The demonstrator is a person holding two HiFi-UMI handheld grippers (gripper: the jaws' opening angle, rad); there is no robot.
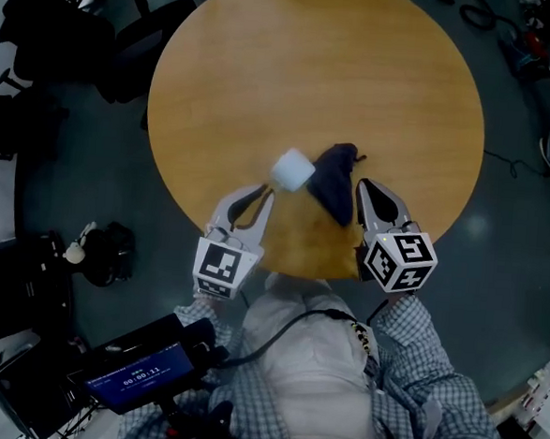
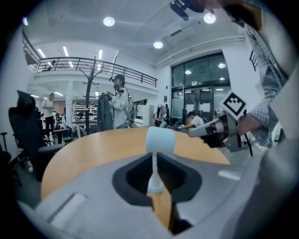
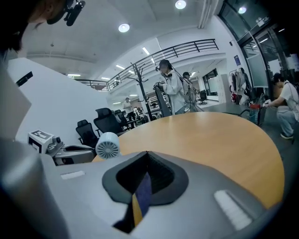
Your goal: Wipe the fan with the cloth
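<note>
My left gripper is clamped on the thin stem of the white fan, over the round wooden table. Just beside the fan, my right gripper pinches the dark blue cloth.

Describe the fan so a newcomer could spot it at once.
Over the round wooden table, near its lower edge in the head view, look just ahead of the left gripper. The fan is the small white drum on a thin stem pinched in its jaws; the neighbouring cloth is dark blue and limp.
</note>
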